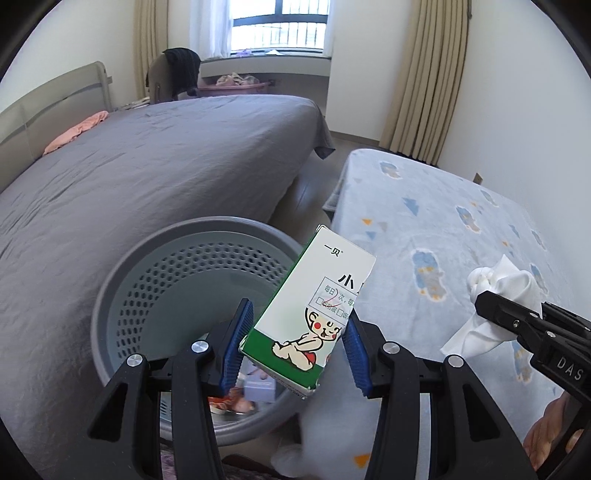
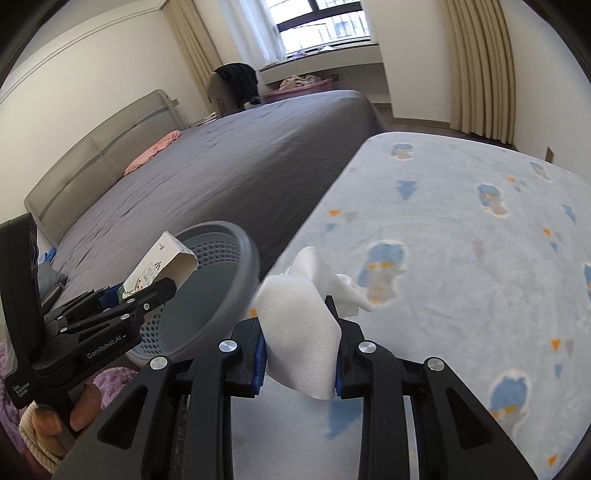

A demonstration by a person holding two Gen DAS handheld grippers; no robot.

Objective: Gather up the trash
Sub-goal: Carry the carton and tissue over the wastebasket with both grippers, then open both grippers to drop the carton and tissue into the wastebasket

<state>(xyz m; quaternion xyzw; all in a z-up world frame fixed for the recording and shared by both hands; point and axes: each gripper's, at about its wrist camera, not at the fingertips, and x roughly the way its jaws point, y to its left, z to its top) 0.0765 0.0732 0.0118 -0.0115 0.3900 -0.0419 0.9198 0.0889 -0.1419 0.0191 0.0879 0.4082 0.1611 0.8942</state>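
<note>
Two pieces of trash are in hand at once. The left hand-held gripper (image 1: 297, 343) is clamped on a white-and-green cardboard medicine box with a cartoon baby printed on it (image 1: 314, 314), its blue pads (image 1: 236, 343) pressing the box's lower sides so the carton stands tilted, open end up. It hangs over the near rim of the round grey perforated plastic waste basket (image 1: 122, 280), which sits on the floor in the gap between the two beds; some small items already lie at its bottom. That placement looks deliberate: letting go here should drop the box straight in.

The right hand-held gripper (image 2: 299, 354) is closed tight on a crumpled white paper tissue (image 2: 303, 325), pinched at its middle so the loose ends flop forward. It hovers above the light blue cartoon-print blanket (image 2: 461, 258) of the smaller bed, just beside the basket's rim rather than over it, probably waiting its turn.

Beyond the basket lies the large bed with a grey sheet (image 1: 147, 166), a pink cloth (image 1: 77, 131) near its headboard, and a curtained window (image 1: 277, 26) at the far wall.
</note>
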